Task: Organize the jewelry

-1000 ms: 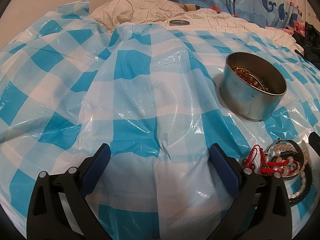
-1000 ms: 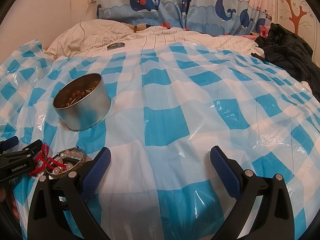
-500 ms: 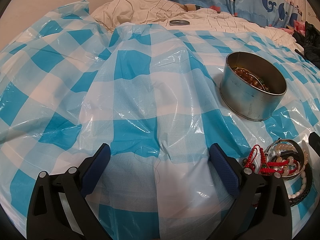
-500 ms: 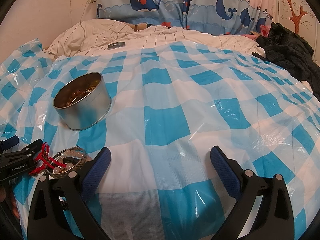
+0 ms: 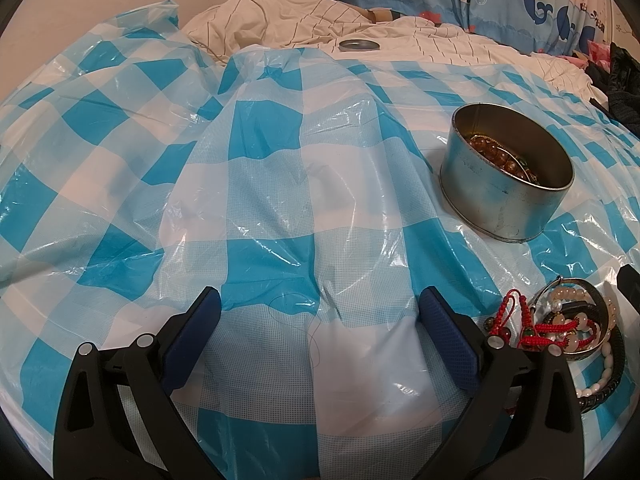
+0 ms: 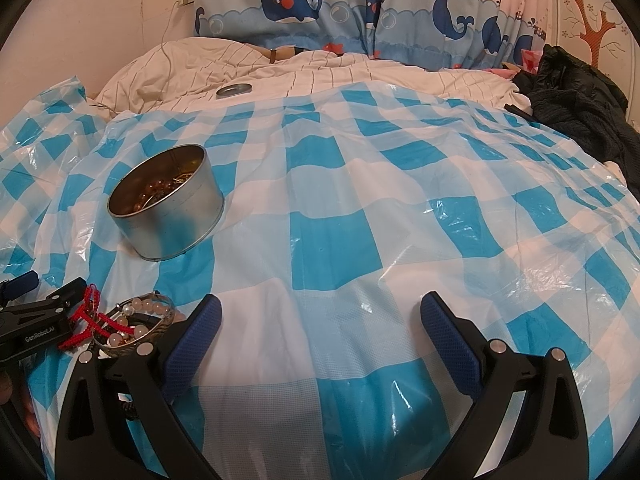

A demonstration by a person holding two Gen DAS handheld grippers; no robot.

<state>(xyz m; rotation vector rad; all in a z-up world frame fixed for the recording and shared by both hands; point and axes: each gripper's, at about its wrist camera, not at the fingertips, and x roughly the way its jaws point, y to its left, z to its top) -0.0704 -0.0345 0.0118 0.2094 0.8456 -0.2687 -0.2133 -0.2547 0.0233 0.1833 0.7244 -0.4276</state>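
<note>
Left wrist view first: my left gripper [image 5: 320, 320] hangs low over the blue-and-white checked plastic sheet [image 5: 272, 184], its two blue-padded fingers [image 5: 192, 332] spread wide apart with nothing between them. Off to the right of that gripper sits a round metal tin [image 5: 506, 188], upright on the sheet, with brown beads [image 5: 494, 156] lying inside against its far wall. Nearer to me, just beside the right finger, is a heap of jewelry [image 5: 568, 324]: pale bead bracelets, a metal bangle, a dark band and red knotted cords, all tangled together on the sheet. Part of that heap is hidden behind the finger's black arm. Further back, a small round metal lid [image 5: 357, 45] rests on the striped bedding [image 5: 304, 16].

From the right wrist camera I see my right gripper [image 6: 320, 320] in the same posture, fingers [image 6: 448, 332] wide apart and empty, over bare checked sheet. The tin [image 6: 168, 212] is ahead and to the left, the jewelry heap [image 6: 132, 324] close by the left finger, touching or nearly touching the black frame of my left gripper at the frame's left edge. A whale-print curtain [image 6: 360, 8] hangs behind the bed, and dark clothing [image 6: 580, 96] is piled at the far right.
</note>
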